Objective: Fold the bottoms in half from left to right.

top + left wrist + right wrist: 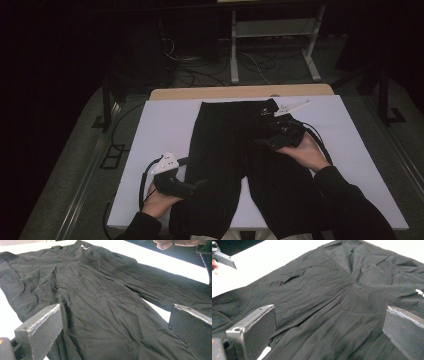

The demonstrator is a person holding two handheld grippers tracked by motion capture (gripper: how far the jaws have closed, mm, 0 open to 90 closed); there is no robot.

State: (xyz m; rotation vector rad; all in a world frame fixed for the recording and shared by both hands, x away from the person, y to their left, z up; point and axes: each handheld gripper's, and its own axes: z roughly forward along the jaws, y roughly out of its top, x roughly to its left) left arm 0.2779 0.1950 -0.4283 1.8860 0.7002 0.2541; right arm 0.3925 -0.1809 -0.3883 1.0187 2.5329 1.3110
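On the white rectangular table top (150, 150) a pair of black, thin woven cloth shorts (235, 150) lies spread flat, waistband toward the far edge and both legs running back toward the person, the hems reaching the near edge. The left gripper (197, 186) hovers at the outer edge of the left leg, low down near its hem; its jaws stand wide apart with nothing between them, the creased cloth lying open below them in the left gripper view (100, 315). The right gripper (265, 141) sits over the right hip area, near the waistband; its jaws are also spread wide and hold nothing, cloth showing between them in the right gripper view (329, 315).

The shorts look light, limp and soft: they will drape and sag rather than keep shape, and a single-layer pinch may slip or lift only the top layer. The better holds, I judge, are the firmer seamed parts, the waistband edge by the small white logo (419, 292) and the hem of a leg, taken through both layers.
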